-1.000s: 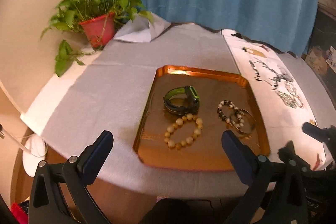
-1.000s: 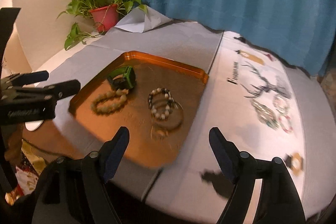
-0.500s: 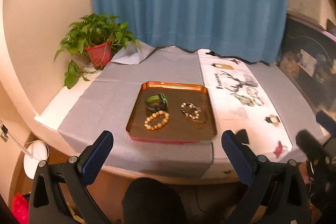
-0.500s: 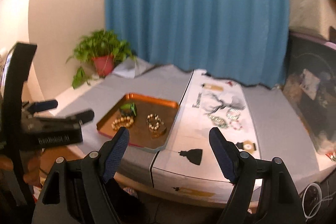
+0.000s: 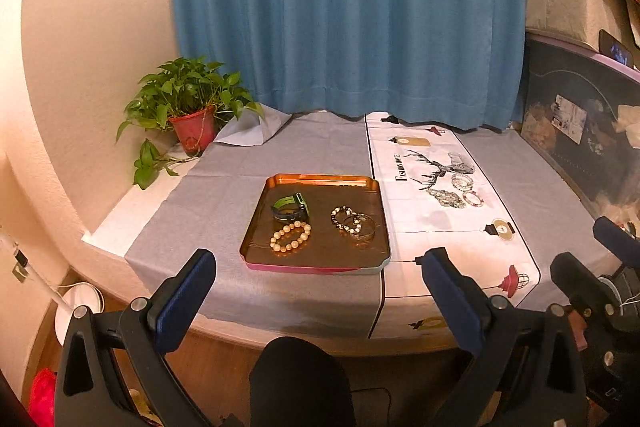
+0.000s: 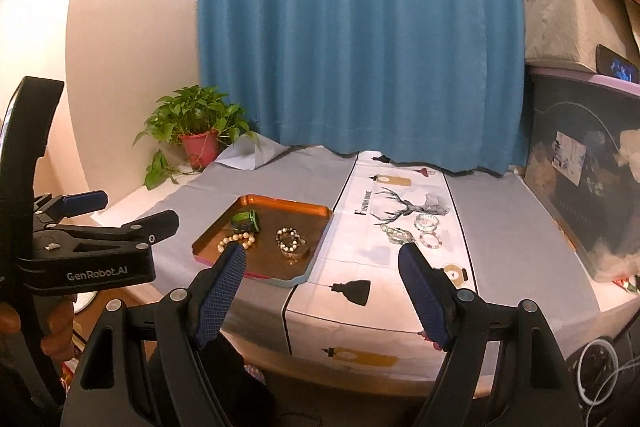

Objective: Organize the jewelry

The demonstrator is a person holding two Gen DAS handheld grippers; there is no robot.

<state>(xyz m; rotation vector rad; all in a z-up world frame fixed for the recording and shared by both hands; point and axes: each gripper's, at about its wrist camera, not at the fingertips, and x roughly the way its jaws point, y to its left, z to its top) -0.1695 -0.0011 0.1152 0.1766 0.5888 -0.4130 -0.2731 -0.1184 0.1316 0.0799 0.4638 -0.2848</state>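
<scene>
A: Currently, where is the jewelry?
B: Green watch [image 5: 291, 207] and bead bracelets [image 5: 290, 235] on copper tray [image 5: 320, 179]; three bracelets [image 5: 456, 190] right, on printed runner [image 5: 440, 227].
A: Jaws?
B: Left gripper [image 5: 316, 301], right gripper [image 6: 322, 293]: both released, empty, near table edge.

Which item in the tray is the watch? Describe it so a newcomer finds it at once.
Find the copper tray on the grey cloth, left of the white deer-print runner. The watch lies in the tray's far left part, just behind the cream bead bracelet. It is the only item with a solid band, black with bright green, not beads or a thin metal ring.
</scene>
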